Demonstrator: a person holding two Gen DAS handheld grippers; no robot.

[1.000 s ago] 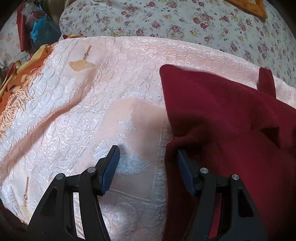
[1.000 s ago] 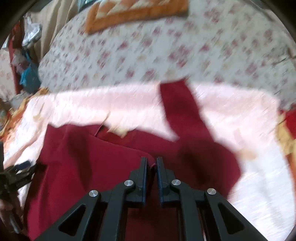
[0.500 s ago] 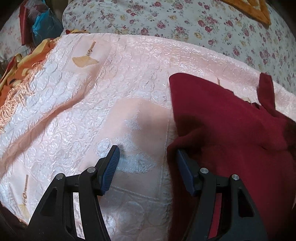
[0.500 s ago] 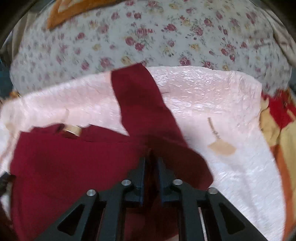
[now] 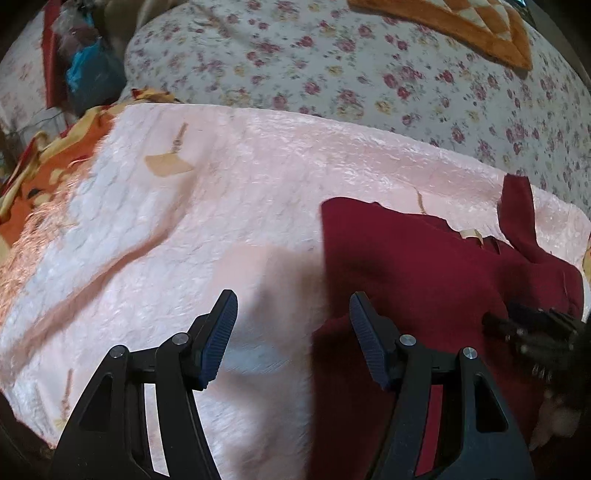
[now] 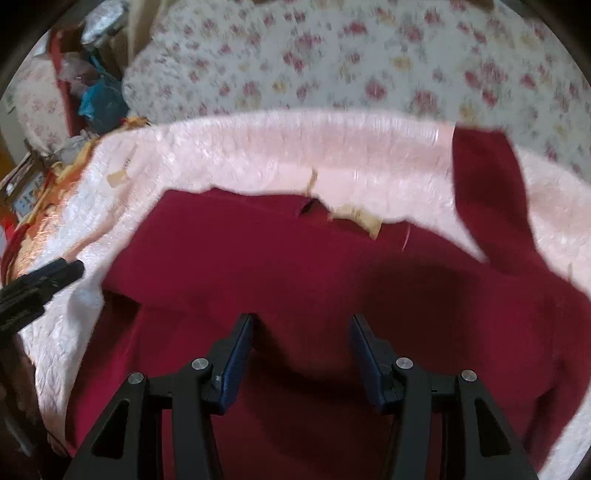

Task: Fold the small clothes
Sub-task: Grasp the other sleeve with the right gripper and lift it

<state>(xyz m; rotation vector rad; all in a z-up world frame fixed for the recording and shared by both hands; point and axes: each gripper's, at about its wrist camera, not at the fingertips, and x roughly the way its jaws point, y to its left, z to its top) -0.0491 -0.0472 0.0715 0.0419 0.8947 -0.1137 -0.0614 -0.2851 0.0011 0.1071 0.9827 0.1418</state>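
A dark red garment (image 5: 417,266) lies on a pale pink quilt (image 5: 221,206); its left part is folded over the body and one sleeve (image 5: 517,214) sticks out at the far right. My left gripper (image 5: 293,325) is open and empty at the garment's left edge. In the right wrist view the garment (image 6: 295,266) fills the middle, with its sleeve (image 6: 487,184) reaching back right. My right gripper (image 6: 303,343) is open and empty just above the garment's body. It shows blurred in the left wrist view (image 5: 532,332), and the left gripper shows at the left in the right wrist view (image 6: 40,284).
A floral bedspread (image 5: 332,66) lies beyond the quilt, with an orange patterned mat (image 5: 461,26) on it. An orange and yellow blanket (image 5: 40,177) edges the quilt's left side. Bags and clutter (image 5: 85,66) sit at the far left.
My right gripper has opened and let go of the red garment, which now lies flatter with its side folded over. The left gripper stayed open at the garment's left edge.
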